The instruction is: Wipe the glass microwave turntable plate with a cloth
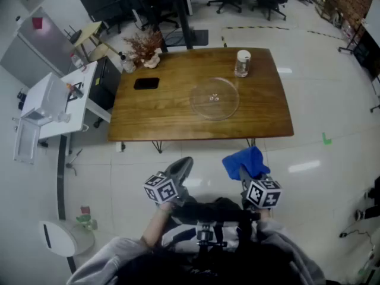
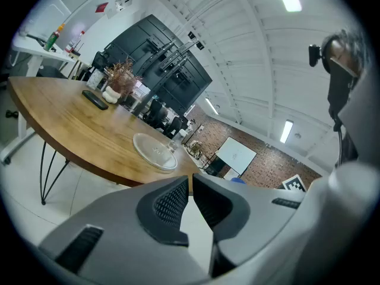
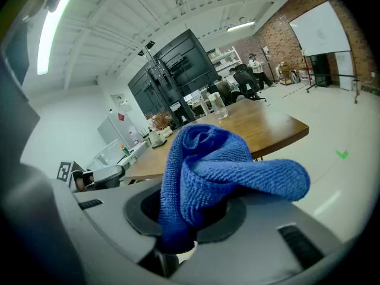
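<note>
Pinches a blue cloth (image 3: 208, 171) tight between the fingers of the right gripper (image 1: 245, 176). Presses the fingers of the left gripper (image 2: 190, 183) together on nothing. Holds both low, off the wooden table (image 1: 154, 114). Leaves the glass plate (image 1: 214, 98) flat on top, well apart from the cloth, near a jar (image 1: 242, 63), maybe glass too.

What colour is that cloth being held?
The cloth is bright blue, clearest in the right gripper view.
</note>
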Demonstrator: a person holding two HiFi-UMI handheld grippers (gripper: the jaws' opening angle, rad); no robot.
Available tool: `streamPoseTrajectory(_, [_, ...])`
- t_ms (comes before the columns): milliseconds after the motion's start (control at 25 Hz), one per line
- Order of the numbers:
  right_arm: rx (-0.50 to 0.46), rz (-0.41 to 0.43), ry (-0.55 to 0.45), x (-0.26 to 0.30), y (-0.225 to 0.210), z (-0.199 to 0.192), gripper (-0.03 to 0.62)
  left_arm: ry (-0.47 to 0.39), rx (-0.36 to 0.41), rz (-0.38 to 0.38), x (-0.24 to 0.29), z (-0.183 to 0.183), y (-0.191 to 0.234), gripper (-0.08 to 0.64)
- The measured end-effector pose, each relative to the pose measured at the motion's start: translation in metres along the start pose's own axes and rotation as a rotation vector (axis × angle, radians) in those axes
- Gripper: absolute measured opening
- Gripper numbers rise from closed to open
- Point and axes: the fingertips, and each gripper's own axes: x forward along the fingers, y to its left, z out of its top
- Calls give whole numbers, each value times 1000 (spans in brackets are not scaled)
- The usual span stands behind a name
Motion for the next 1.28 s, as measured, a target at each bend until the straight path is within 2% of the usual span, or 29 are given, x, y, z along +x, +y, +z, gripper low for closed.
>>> streamPoseTrajectory(200, [16,-25,-5,7,-25,8,84,7,59,10,13,3,-5,11])
streamPoseTrajectory(360, [28,-19,-8,25,-29,18,84,6,59,21,22,10,8,11])
streamPoseTrajectory(480, [39,-31,-19,38,-31,26,84,30,58,3,38,18,23,11])
streamPoseTrajectory(680, [78,-93,-44,66,-39,48,84,72,61,-57,76,49,49,11])
streamPoseTrajectory(880, [94,-127,-67,102,-24,83,84,106,60,-101,108,92,84,11])
streamPoseTrajectory(1000, [53,-129,-46,136,-9,106,84,113,49,-107,120,116,113,11])
streamPoseTrajectory(1280, [-129,-144,2,220,15,175,84,116,-6,-118,146,155,162,11])
